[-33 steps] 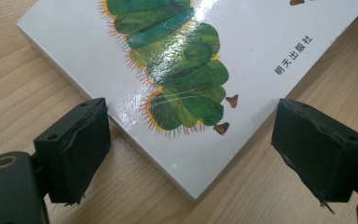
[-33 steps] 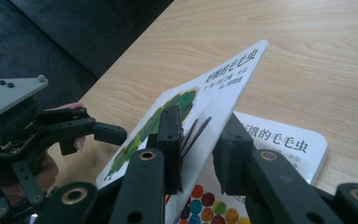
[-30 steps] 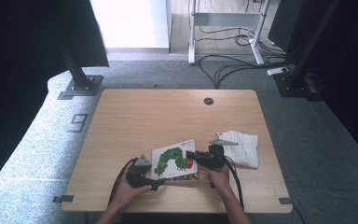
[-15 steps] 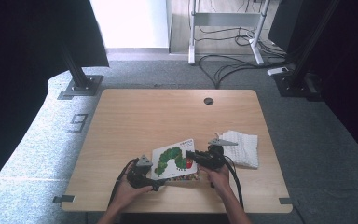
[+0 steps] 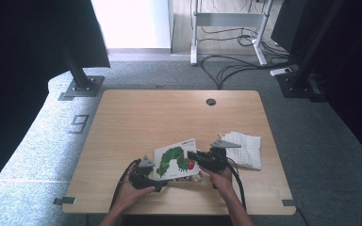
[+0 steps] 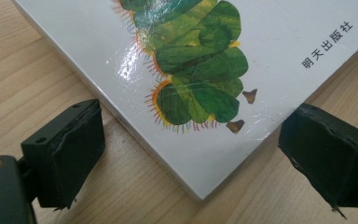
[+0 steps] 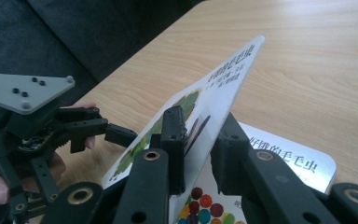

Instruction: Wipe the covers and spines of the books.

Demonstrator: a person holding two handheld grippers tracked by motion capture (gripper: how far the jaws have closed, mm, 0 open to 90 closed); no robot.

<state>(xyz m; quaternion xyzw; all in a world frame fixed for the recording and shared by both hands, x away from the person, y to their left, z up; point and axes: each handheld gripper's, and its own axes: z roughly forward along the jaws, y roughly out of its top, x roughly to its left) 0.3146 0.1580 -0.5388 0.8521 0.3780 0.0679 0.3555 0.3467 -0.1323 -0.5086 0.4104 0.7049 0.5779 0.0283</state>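
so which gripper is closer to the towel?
Right. The right gripper sits just beside the towel, clamped on the book cover; the left gripper is across the book, open.

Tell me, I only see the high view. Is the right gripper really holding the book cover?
Observer: Yes. In the right gripper view the right gripper has its jaws pinching the cover, which is lifted off the page below.
Operator: What's on that page?
Observer: Coloured dots and some printed writing.
Operator: And the left gripper?
Observer: The left gripper has just been opening its jaws. They stand wide apart on either side of the book corner.
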